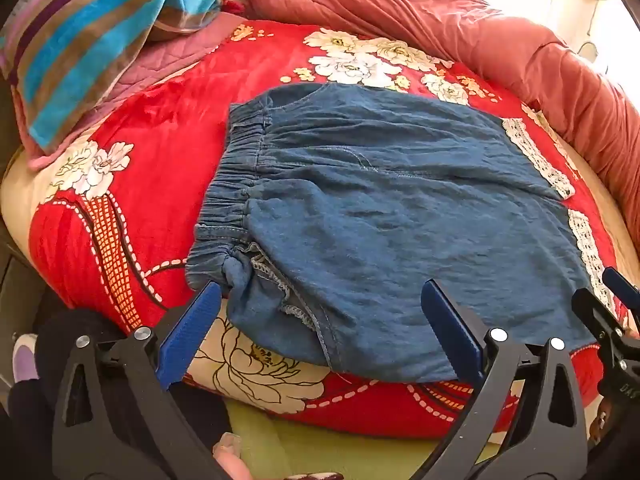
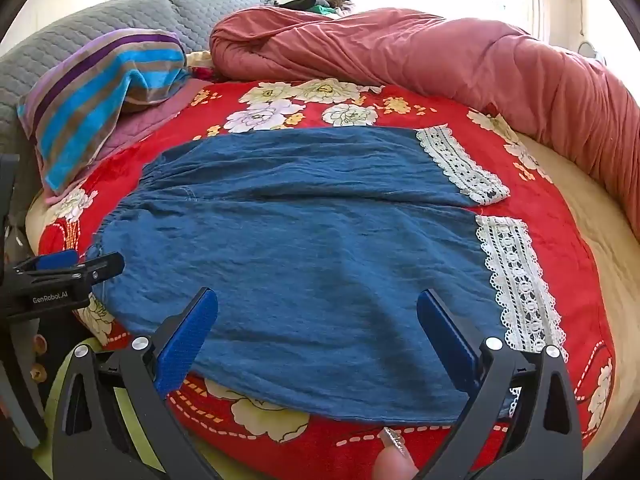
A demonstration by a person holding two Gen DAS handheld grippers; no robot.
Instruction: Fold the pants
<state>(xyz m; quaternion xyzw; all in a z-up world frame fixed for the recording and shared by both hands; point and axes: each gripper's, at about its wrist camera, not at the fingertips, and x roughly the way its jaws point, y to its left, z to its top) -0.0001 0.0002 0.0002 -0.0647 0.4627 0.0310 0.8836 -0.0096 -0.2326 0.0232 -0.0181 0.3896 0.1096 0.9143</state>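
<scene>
Blue denim pants (image 1: 360,208) lie flat on a red floral blanket (image 1: 160,132), elastic waistband (image 1: 236,168) to the left, white lace cuffs (image 1: 536,156) to the right. They also show in the right wrist view (image 2: 304,240) with lace cuffs (image 2: 516,276). My left gripper (image 1: 320,292) is open and empty, its fingers over the near waist corner. My right gripper (image 2: 316,300) is open and empty over the near leg's edge. The left gripper shows at the left in the right wrist view (image 2: 64,268); the right gripper shows at the right edge in the left wrist view (image 1: 612,304).
A striped towel (image 2: 100,92) lies on a pillow at the back left. A rolled pink-red quilt (image 2: 440,60) runs along the back and right of the bed. A grey quilted headboard (image 2: 60,44) stands behind.
</scene>
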